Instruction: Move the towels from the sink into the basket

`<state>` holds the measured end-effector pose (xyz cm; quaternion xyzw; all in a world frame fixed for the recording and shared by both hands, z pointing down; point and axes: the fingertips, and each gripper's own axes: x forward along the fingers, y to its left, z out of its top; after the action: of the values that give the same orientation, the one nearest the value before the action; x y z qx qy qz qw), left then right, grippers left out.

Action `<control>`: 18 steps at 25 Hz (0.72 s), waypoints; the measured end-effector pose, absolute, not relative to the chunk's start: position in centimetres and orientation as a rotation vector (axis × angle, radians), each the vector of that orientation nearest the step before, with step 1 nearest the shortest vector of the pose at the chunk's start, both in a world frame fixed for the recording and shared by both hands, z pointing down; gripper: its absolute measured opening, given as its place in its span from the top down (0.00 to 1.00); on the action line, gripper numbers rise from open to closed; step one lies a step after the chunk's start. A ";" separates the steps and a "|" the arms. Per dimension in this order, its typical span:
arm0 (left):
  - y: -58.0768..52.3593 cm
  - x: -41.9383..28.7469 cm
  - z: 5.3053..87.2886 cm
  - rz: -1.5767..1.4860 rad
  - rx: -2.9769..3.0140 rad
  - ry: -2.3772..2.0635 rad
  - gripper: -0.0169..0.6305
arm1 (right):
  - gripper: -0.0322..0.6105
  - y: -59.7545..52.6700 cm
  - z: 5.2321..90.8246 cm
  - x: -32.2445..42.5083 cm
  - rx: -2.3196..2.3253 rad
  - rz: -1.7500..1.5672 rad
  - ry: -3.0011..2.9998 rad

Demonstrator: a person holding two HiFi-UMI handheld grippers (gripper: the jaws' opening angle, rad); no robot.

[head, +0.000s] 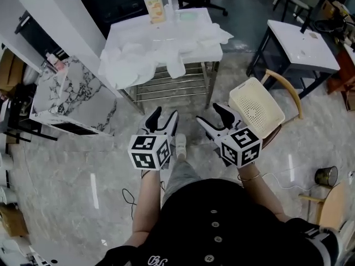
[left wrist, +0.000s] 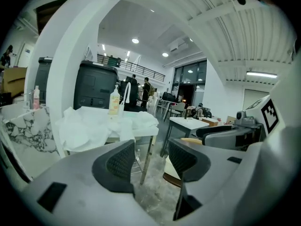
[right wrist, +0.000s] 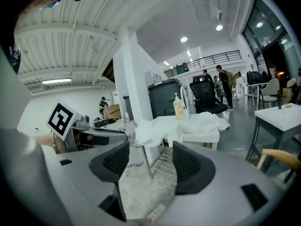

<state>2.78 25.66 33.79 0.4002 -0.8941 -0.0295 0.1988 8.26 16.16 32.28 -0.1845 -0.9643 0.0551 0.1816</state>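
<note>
White cloth towels point(head: 138, 57) lay heaped over the white sink-top desk point(head: 201, 53). Several hung down over its front and left edges, and a yellowish pump bottle of soap point(head: 155, 5) stood at the back. The cream perforated plastic basket point(head: 256, 112) sat on a wooden chair point(head: 288, 88) to the right of the desk, well apart from the towels.

You held both grippers side by side over the grey marbled floor point(head: 72, 165), short of the desk and pointed toward it. Neither touched a towel.

Your left gripper point(head: 164, 119) had its jaws spread. In the left gripper view, only floor and a leg of the desk showed between its ribbed black pads point(left wrist: 121, 161), with the towels beyond and to the left.

Your right gripper point(head: 215, 118), just beside the basket, also had its jaws apart and pinched nothing. In the right gripper view, bare floor showed in the gap, and the towel-draped desk stood ahead of it.
</note>
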 end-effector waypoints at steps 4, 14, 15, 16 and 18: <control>23.8 -2.4 34.5 -0.057 1.206 -2.445 0.66 | 0.54 15.7 32.9 2.9 -0.496 0.159 -2.708; 20.4 -15.9 34.2 -0.021 1.380 -2.313 0.66 | 0.54 13.4 33.2 -11.4 -0.383 0.155 -2.695; 20.1 -17.0 34.3 -0.014 1.397 -2.299 0.66 | 0.54 13.2 33.2 -12.7 -0.375 0.150 -2.695; 19.9 -18.1 34.4 -0.006 1.414 -2.287 0.66 | 0.53 13.0 33.1 -13.9 -0.364 0.146 -2.697; 19.5 -20.2 34.3 0.009 1.444 -2.267 0.66 | 0.53 12.4 33.0 -16.2 -0.333 0.144 -2.701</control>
<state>-20.20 19.48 34.34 0.5235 -0.8218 0.0032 0.2251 -16.16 12.43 32.98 -0.1196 -0.9697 0.0517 0.2065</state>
